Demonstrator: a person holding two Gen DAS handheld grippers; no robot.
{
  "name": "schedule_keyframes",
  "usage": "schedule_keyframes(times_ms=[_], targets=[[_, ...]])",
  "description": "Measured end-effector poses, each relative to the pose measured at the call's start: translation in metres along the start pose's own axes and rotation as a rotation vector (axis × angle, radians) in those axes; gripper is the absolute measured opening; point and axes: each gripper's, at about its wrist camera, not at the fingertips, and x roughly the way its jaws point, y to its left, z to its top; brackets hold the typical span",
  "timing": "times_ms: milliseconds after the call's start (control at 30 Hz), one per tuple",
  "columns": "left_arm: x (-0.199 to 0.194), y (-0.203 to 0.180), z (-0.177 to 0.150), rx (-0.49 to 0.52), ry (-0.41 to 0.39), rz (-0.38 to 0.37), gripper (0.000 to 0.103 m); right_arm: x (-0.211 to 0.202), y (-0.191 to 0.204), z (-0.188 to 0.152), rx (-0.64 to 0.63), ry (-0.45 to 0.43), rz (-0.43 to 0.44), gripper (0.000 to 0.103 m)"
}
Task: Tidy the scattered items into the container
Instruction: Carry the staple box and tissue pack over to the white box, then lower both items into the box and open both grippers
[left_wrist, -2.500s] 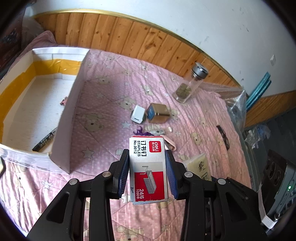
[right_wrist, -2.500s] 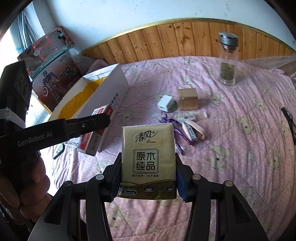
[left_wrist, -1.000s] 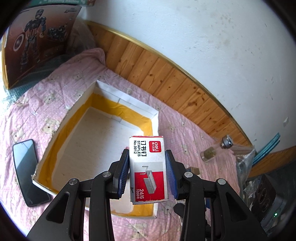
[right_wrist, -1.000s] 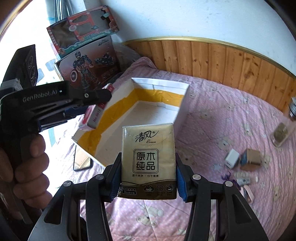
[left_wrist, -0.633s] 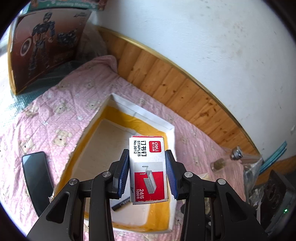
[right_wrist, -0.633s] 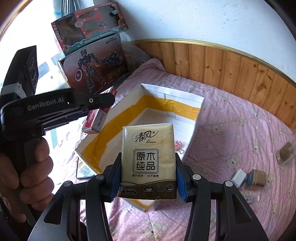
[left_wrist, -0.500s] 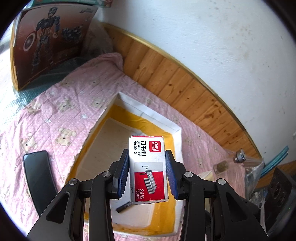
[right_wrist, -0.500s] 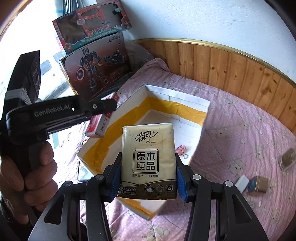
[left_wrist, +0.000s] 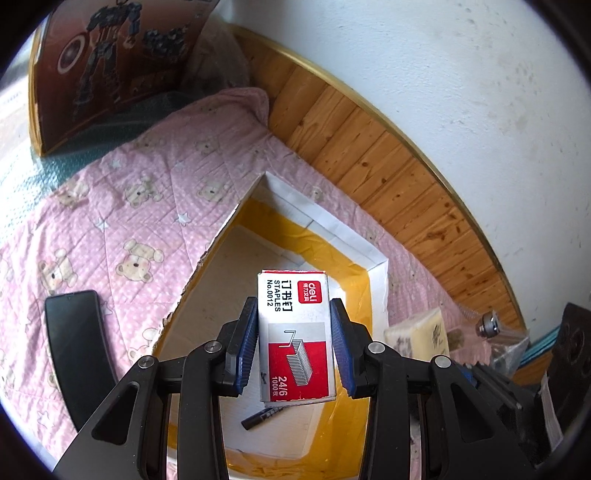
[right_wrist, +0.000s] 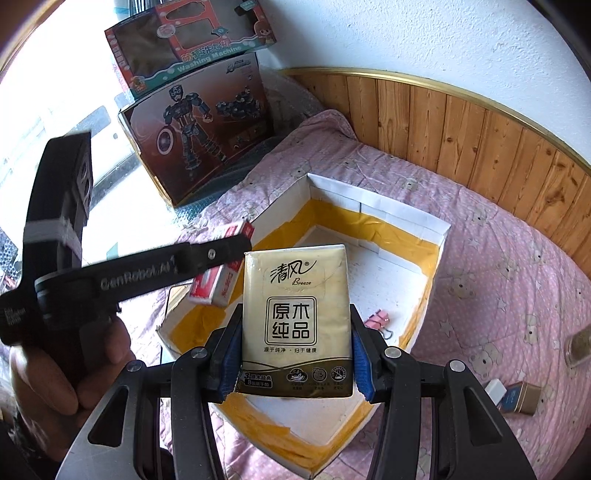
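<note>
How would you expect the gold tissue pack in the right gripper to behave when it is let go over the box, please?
The tissue pack looks like a soft film-wrapped packet, so it probably yields a little between the right gripper pads. It is flat-sided, so it should likely land without rolling in the box. Its glossy wrap may be somewhat slippery.

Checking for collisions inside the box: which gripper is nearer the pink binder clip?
Right. The right gripper, shut on the tissue pack, is beside the pink binder clip. The left gripper holds the staples box over the far-side rim.
</note>
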Motion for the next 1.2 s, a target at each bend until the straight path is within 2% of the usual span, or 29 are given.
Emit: schedule_keyframes(times_ms=[267, 500, 767, 867, 1200], targets=[[0.012, 0.000, 0.001, -0.011, 0.022, 0.016, 0.039, 0.017, -0.020, 0.026, 0.045, 0.032, 0.015, 0.051], [0.037, 0.002, -0.004, -0.067, 0.105, -0.012, 0.039, 0.044, -0.036, 0.042, 0.081, 0.072, 0.007, 0.051], [0.059, -0.007, -0.011, -0.016, 0.136, 0.055, 0.039, 0.073, -0.054, 0.052, 0.103, 0.125, -0.012, 0.051], [0.065, -0.012, -0.013, 0.026, 0.130, 0.110, 0.039, 0.082, -0.055, 0.054, 0.082, 0.144, -0.027, 0.051], [0.083, -0.002, -0.015, 0.033, 0.167, 0.185, 0.039, 0.113, -0.054, 0.057, -0.021, 0.233, -0.098, 0.051]])
